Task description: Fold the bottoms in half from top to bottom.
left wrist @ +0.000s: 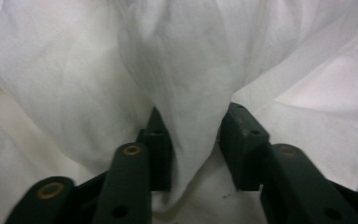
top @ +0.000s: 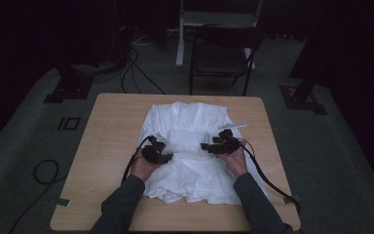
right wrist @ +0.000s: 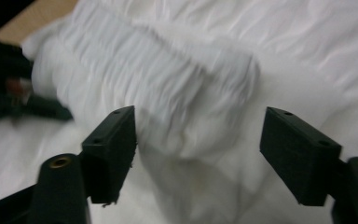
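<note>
Lying across the middle of the bench [top: 112, 126], a white garment [top: 190, 146] is reaching almost to the near edge. The left hand-held gripper [top: 161, 152] is resting on its left side; a raised fold of cloth [left wrist: 191, 135] is standing between the partly parted jaws, touching one pad. The right hand-held gripper [top: 213, 144] is gaping wide over the gathered band [right wrist: 168, 93], gripping nothing.

white garment [top: 190, 146] | crumpled, partly folded, gathered ribbed band across middle | flat on table | one pinched-up fold rising between left jaws | ribbed band just ahead of right jaws, untouched
</note>
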### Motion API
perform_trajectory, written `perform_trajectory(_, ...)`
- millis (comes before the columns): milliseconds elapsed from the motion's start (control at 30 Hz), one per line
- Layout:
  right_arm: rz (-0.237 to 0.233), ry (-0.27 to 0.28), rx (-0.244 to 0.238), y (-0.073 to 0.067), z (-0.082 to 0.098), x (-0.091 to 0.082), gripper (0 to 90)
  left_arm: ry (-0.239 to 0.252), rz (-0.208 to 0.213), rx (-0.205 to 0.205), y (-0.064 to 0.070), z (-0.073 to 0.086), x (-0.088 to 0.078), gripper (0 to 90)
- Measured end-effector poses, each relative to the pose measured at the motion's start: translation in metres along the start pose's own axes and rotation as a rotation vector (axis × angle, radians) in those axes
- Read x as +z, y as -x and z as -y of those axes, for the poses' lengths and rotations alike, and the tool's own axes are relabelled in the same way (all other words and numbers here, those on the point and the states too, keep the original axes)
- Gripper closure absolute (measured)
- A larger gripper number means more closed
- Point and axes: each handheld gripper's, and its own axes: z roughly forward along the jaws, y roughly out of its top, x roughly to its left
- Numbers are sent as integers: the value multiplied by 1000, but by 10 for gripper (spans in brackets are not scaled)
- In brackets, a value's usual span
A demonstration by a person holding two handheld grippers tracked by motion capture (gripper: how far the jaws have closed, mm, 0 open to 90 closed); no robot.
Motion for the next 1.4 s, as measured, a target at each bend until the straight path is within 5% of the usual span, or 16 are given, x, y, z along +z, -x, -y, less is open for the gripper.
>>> perform_trajectory(133,-22,9,40,7,-13,6,173,37,31,-38,1,-1,-12,515)
perform_trajectory(333,-39,-47,124,22,-23,25,145,130,63,-98,-8,-8,-36,415)
perform_trajectory(533,-127,-58,186,27,-26,32,362,198,88,-192,-29,-29,-38,409)
perform_trajectory(700,-114,-41,126,20,-27,25,545,206,87,-247,-35,-47,-24,400)
perform_trajectory(833,-108,-28,76,15,-27,18,604,176,90,-251,-34,-54,-13,427)
perform_trajectory(900,-108,-21,51,12,-26,14,629,174,106,-241,-32,-53,-12,516)
perform_trajectory(1033,-113,-17,16,7,-25,7,648,187,114,-218,-25,-50,-16,624)
perform_trajectory(1400,-160,-6,-67,-14,-9,-13,572,227,190,-192,0,-21,-37,639)
